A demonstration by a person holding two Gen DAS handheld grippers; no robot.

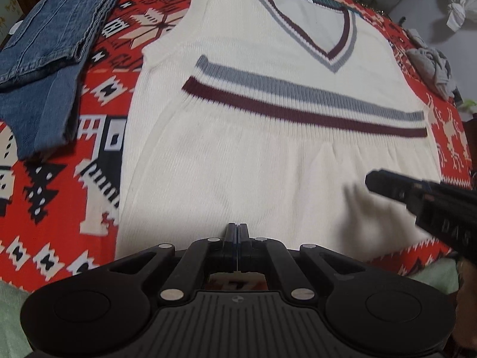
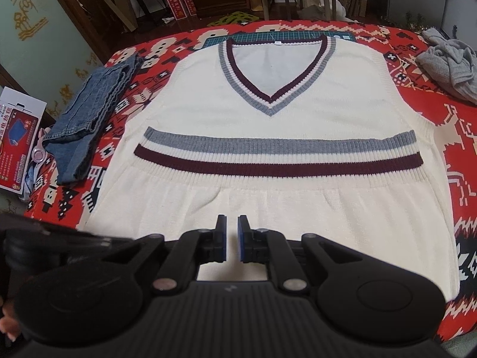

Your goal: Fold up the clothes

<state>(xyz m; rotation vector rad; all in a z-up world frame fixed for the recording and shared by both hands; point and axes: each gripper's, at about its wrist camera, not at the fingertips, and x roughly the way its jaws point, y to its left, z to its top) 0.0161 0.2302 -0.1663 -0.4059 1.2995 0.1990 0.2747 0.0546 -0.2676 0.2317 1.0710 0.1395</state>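
Observation:
A cream sleeveless V-neck vest point(image 1: 253, 164) point(image 2: 268, 113) with a grey and a maroon chest stripe lies flat, front up, neck away from me. My left gripper point(image 1: 237, 232) hovers at the middle of its near hem, jaws shut, with no cloth showing between them. My right gripper point(image 2: 232, 232) sits over the lower middle of the vest, jaws a small gap apart and empty. The right gripper's body point(image 1: 417, 200) shows blurred at the vest's lower right. Blurred as well, the left gripper's body point(image 2: 59, 238) is at the lower left.
Folded blue jeans point(image 1: 44, 59) point(image 2: 86, 113) lie left of the vest on the red patterned tablecloth point(image 1: 59, 194) point(image 2: 447, 179). A crumpled grey garment point(image 1: 432, 62) point(image 2: 447, 59) sits at the far right. A green cutting mat point(image 2: 283, 36) peeks out beyond the collar. A printed box point(image 2: 18, 137) stands off the left edge.

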